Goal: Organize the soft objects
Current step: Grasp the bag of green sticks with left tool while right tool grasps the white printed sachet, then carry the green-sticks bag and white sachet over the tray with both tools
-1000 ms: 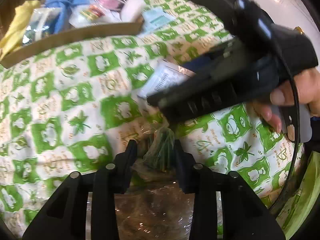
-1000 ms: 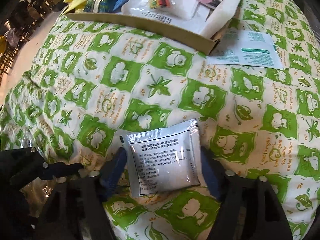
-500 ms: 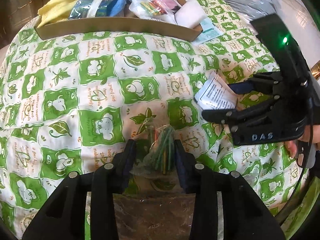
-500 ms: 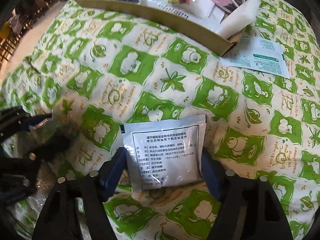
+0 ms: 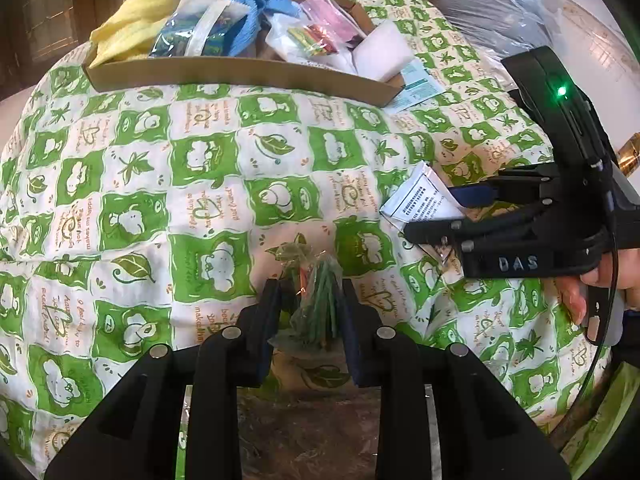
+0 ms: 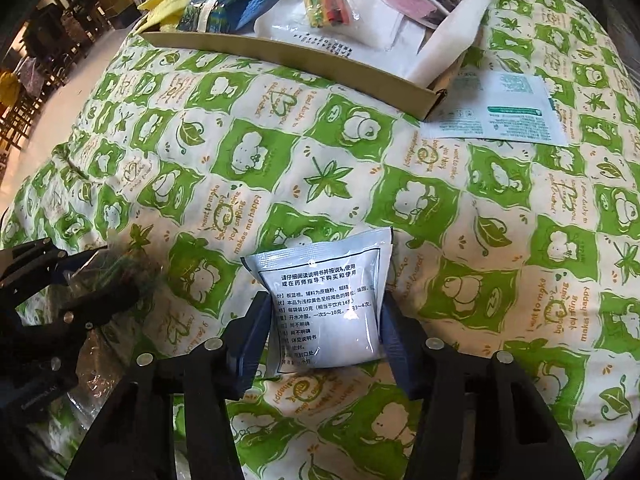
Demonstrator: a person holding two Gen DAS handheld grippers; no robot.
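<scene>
Gripping two soft packs at once on the green-patterned quilt (image 6: 460, 184). Left gripper (image 5: 310, 304) narrowed, having just been closing, pinching a clear bag of green strands (image 5: 318, 300) near the camera. Right gripper (image 6: 324, 320) half-closed, also just closing, pads pressing the sides of a white printed sachet (image 6: 324, 300) lying near and right. Risking slippage: the slick, squashy film possibly sliding out on lifting, or quilt fabric getting nipped below. Compared with a second ago, both jaws standing narrower, the sachet bulging more. Aiming likely for the far cardboard tray (image 5: 240, 74), already crowded.
</scene>
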